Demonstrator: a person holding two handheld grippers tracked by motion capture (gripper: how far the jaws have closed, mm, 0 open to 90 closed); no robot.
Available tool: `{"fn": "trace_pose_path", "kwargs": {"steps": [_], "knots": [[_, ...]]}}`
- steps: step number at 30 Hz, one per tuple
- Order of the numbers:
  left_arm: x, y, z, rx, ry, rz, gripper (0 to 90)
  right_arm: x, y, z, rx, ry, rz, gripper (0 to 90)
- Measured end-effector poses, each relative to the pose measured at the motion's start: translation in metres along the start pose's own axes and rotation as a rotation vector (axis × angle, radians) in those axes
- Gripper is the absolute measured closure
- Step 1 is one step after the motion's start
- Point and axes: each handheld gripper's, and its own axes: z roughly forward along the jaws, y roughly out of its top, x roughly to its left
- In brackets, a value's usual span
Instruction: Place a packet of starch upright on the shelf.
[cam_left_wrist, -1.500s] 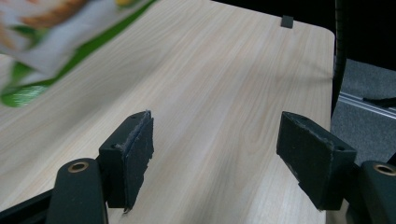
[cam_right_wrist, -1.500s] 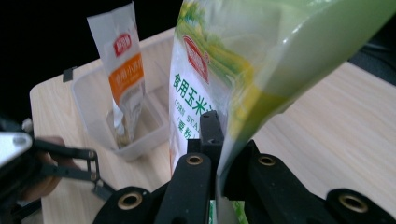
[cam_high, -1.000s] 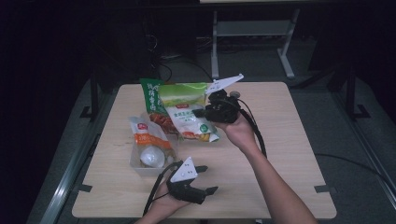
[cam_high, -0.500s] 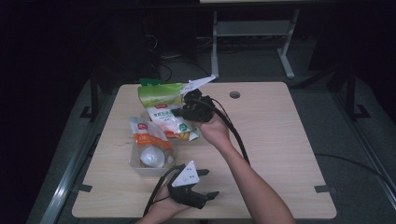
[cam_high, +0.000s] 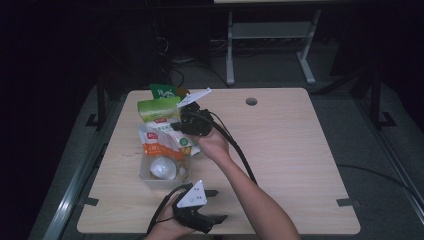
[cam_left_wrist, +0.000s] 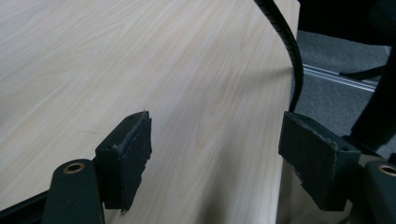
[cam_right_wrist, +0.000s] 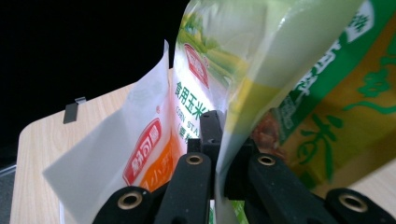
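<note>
My right gripper (cam_high: 176, 124) is shut on the edge of a pale green and white bag (cam_high: 158, 108), holding it tilted up at the back left of the table. In the right gripper view the jaws stand pressed together on that bag (cam_right_wrist: 233, 60), with my right gripper (cam_right_wrist: 219, 140) low in the frame. A white and orange bag (cam_high: 159, 141) leans just below it, also the white and orange bag (cam_right_wrist: 140, 154). A dark green bag (cam_high: 163, 91) sits behind, seen as green and yellow print (cam_right_wrist: 336, 107). My left gripper (cam_high: 219, 206) rests open at the front edge, nothing between its pads (cam_left_wrist: 126, 154).
A clear tub (cam_high: 146, 176) holding a white round thing (cam_high: 162, 168) stands left of centre, touching the bags. The right gripper's cable (cam_high: 240, 150) trails along the forearm. A cable hole (cam_high: 251, 101) sits at the back. The table's right edge (cam_left_wrist: 280, 140) is close to my left gripper.
My right gripper has moved left across the table with the pale green bag, tipping it up over the other bags. The left gripper has stayed at the front edge.
</note>
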Motion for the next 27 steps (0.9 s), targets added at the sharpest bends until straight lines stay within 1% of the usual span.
{"fn": "trace_pose_path", "kwargs": {"steps": [1, 2, 3, 4, 7, 9, 12, 15, 17, 18, 20, 21, 22, 23, 24, 25, 27], "knots": [[0.001, -0.001, 0.000, -0.002, 0.001, 0.002, 25.0, 0.000, -0.001, 0.002, -0.002, 0.003, 0.005, 88.9], [0.001, -0.002, 0.000, -0.008, -0.001, -0.007, 24.9, 0.001, -0.001, 0.005, -0.006, -0.001, 0.002, 88.9], [0.001, -0.002, 0.000, -0.008, -0.001, -0.007, 24.9, 0.001, -0.001, 0.005, -0.006, -0.001, 0.002, 88.9], [0.000, -0.002, 0.001, 0.002, -0.003, 0.006, 24.9, 0.002, -0.003, 0.011, -0.006, 0.005, 0.008, 88.8], [-0.001, -0.003, 0.004, -0.003, -0.007, 0.001, 25.0, 0.003, -0.007, 0.017, -0.013, 0.010, 0.020, 88.8], [-0.001, -0.004, 0.004, -0.003, -0.012, -0.001, 25.0, 0.004, -0.010, 0.021, -0.028, 0.012, 0.027, 88.8], [0.002, -0.006, 0.004, 0.003, -0.010, -0.001, 24.9, 0.007, -0.013, 0.024, -0.027, 0.013, 0.028, 88.5], [0.002, -0.006, 0.003, -0.001, -0.010, -0.003, 24.9, 0.009, -0.014, 0.026, 0.006, 0.013, 0.003, 87.3], [0.002, -0.006, 0.004, -0.003, -0.011, -0.002, 24.9, 0.009, -0.015, 0.026, 0.027, 0.022, 0.000, 86.9], [0.002, -0.005, 0.003, 0.002, -0.011, 0.007, 24.9, 0.009, -0.014, 0.026, 0.028, 0.024, -0.004, 86.7], [0.002, -0.005, 0.003, -0.001, -0.012, 0.014, 24.9, 0.007, -0.013, 0.027, 0.049, 0.030, -0.015, 85.6], [0.002, -0.005, 0.003, 0.001, -0.013, 0.013, 24.9, 0.008, -0.012, 0.027, 0.066, 0.034, -0.016, 84.6], [0.002, -0.005, 0.003, 0.005, -0.014, 0.013, 24.9, 0.007, -0.011, 0.027, 0.082, 0.031, -0.033, 83.7], [0.002, -0.005, 0.003, 0.004, -0.014, 0.014, 24.9, 0.007, -0.009, 0.028, 0.102, 0.027, -0.061, 82.8], [0.002, -0.005, 0.003, 0.004, -0.014, 0.014, 24.9, 0.007, -0.007, 0.028, 0.120, 0.029, -0.074, 82.0], [0.002, -0.004, 0.003, -0.003, -0.015, 0.009, 24.9, 0.007, -0.004, 0.030, 0.154, 0.041, -0.081, 80.5], [0.003, -0.004, 0.002, -0.006, -0.010, 0.012, 24.9, 0.006, 0.001, 0.034, 0.202, 0.057, -0.091, 78.9]]}}
